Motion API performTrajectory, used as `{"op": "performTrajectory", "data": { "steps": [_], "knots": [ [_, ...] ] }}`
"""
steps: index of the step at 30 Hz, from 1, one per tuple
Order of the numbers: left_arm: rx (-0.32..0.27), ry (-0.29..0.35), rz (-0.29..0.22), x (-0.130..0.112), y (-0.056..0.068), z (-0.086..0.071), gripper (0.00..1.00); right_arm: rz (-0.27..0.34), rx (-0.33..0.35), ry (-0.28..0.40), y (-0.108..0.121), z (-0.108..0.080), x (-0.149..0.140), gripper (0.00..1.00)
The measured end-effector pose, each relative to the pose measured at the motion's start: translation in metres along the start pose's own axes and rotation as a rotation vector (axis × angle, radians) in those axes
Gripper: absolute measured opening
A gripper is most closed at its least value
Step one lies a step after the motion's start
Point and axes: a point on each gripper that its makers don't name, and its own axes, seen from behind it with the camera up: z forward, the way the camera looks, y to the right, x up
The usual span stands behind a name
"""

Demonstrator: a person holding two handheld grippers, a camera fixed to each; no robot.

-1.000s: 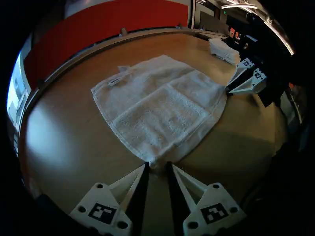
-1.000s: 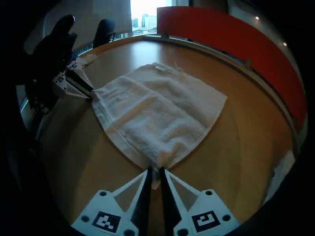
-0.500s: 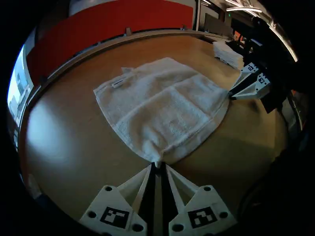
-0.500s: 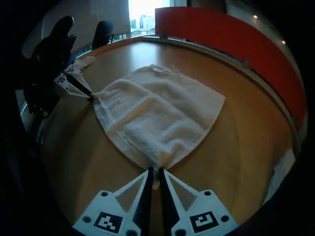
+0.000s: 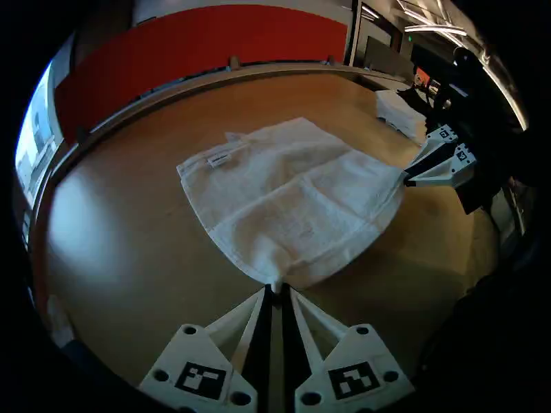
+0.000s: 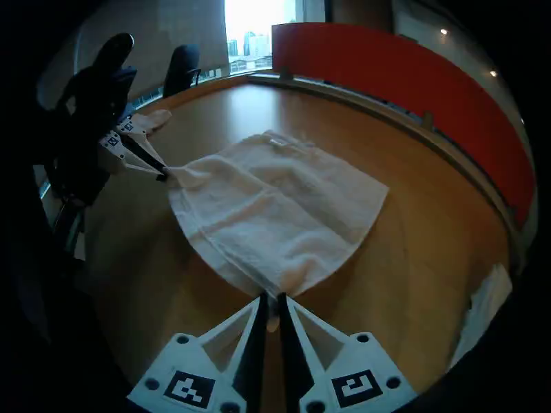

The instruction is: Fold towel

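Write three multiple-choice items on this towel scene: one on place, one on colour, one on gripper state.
1. The towel lies on: A) a chair B) the table C) the floor.
2. The panel behind the table is: A) red B) blue C) green.
3. The left gripper is: A) open B) shut on a towel corner C) holding a cup.
Answers: 1 B, wood shows all round it; 2 A, red runs along the far edge; 3 B, both fingers pinch the corner.

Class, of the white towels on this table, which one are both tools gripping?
The flat towel in the middle, with the left tool and right tool each shut on a corner; the folded stack lies untouched.
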Motion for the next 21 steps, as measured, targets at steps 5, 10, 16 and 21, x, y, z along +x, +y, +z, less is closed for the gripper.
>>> {"op": "performTrajectory", "data": {
  "steps": [5, 10, 16, 21],
  "knots": [
    [-0.001, 0.006, -0.023, 0.003, 0.003, -0.012, 0.09, 0.002, 0.001, 0.016, -0.004, -0.012, 0.008, 0.12],
    [-0.005, 0.013, -0.049, 0.004, 0.009, -0.024, 0.09, -0.001, 0.005, 0.021, -0.008, -0.024, 0.012, 0.12],
    [-0.009, 0.023, -0.069, 0.008, 0.015, -0.035, 0.09, 0.001, 0.012, 0.025, -0.015, -0.036, 0.015, 0.12],
    [-0.007, 0.032, -0.088, 0.012, 0.015, -0.042, 0.10, 0.017, 0.018, 0.034, -0.021, -0.044, 0.020, 0.12]
  ]
}}
